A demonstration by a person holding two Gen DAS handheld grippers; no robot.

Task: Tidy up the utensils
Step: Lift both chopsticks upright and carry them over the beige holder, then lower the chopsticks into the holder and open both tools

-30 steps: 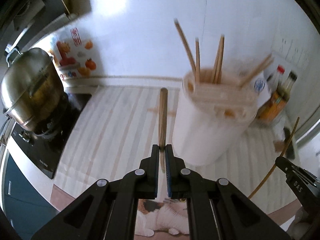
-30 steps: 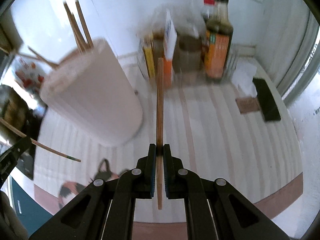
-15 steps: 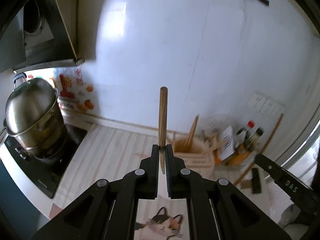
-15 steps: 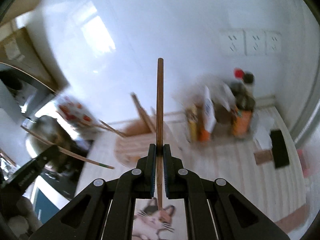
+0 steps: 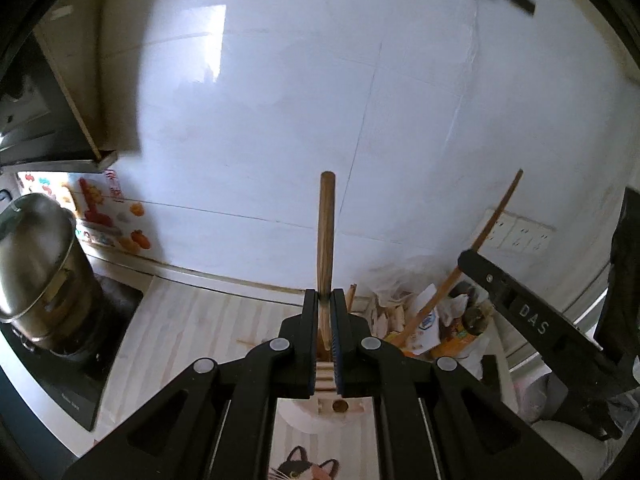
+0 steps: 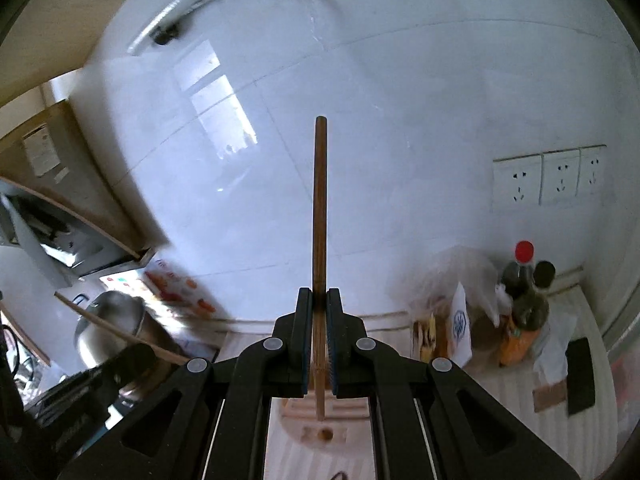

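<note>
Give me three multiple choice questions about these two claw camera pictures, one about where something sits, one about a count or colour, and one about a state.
1. Where is the steel pot?
A. On the black cooktop at the left
B. Beside the wall sockets
C. On the floor

2. How many wall sockets show in the right wrist view?
A. One
B. Three
C. Five

3. What is the left claw doing?
A. Open and empty
B. Shut on a chopstick
C. Shut on a bottle

Answers:
1. A, the pot stands on the cooktop at the left edge of the left wrist view.
2. B, three white plates sit side by side on the wall.
3. B, a wooden chopstick sticks up from between its closed fingers; the right claw grips another chopstick the same way.
</note>
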